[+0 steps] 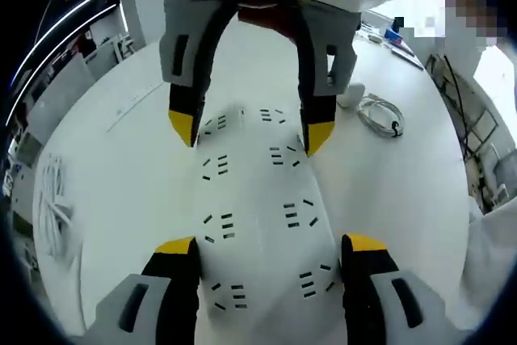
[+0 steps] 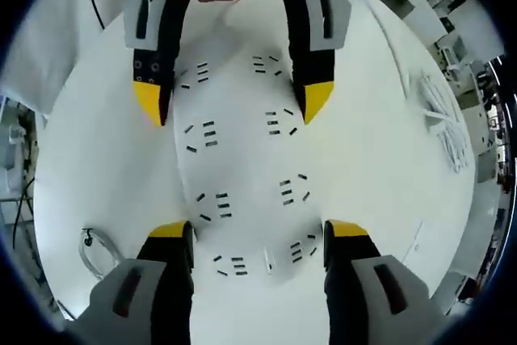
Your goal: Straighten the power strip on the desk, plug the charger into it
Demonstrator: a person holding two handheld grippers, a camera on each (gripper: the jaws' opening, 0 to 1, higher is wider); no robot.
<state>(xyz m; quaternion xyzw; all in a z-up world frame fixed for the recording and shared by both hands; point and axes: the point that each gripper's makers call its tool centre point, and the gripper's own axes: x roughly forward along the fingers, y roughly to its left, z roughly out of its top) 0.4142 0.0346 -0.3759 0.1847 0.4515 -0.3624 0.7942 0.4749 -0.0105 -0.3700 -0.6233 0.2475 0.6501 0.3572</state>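
A: So, which way does the power strip [image 1: 258, 208] point?

B: Lengthwise from one of my grippers to the other. In the left gripper view its long axis runs straight up from between my own jaws to the far gripper's jaws. It lies flat on the white desk [image 1: 121, 167].

A: What is it made of?

B: Smooth white plastic, a long slab with rounded corners. Its top carries two columns of sockets, each a cluster of short dark slots. I can read no brand or writing on it.

A: Left gripper [image 1: 266, 252] first?

B: My left jaws are spread wide, black with yellow tips, one on each side of the near end of the strip. Whether the tips touch its edges, I cannot tell. They clamp nothing.

A: And to the right of that?

B: In the left gripper view the charger [image 1: 353, 96], a small white block, sits on the desk with its coiled white cable [image 1: 380, 113], off to the right of the strip's far end and well apart from it.

A: The right gripper [image 2: 258, 236]?

B: In the right gripper view it is the same: jaws wide apart, straddling the other end of the strip [image 2: 246, 175], gripping nothing. The cable coil [image 2: 97, 252] shows at the lower left there. Loose white cables [image 2: 444, 119] lie far right on the desk.
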